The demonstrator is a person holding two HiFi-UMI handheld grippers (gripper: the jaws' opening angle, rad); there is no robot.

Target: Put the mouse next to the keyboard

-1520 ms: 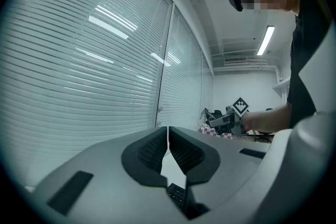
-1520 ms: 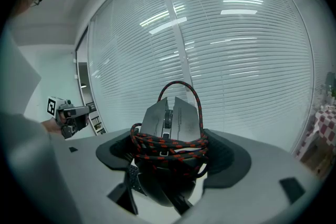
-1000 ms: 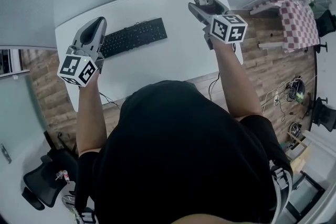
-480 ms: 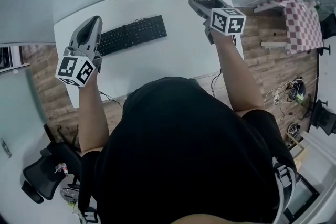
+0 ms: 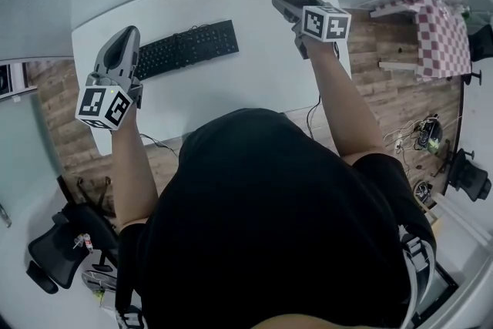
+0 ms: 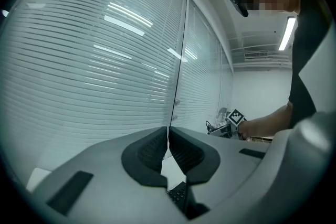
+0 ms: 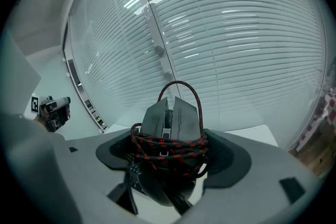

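The right gripper (image 7: 170, 157) clamps a dark mouse (image 7: 173, 118) between its jaws. The mouse's red-and-black cable (image 7: 157, 148) is wound around its body and loops above it. Seen from the head view, gripper and mouse hang over the far right corner of a white desk (image 5: 262, 81). Well apart to the gripper's left, a black keyboard (image 5: 185, 48) lies on the desk. The left gripper (image 6: 168, 144), its jaws pressed together with nothing between them, hovers over the keyboard's left end, a few keys showing just beneath its tips. White blinds (image 6: 105, 60) fill the window beyond both grippers.
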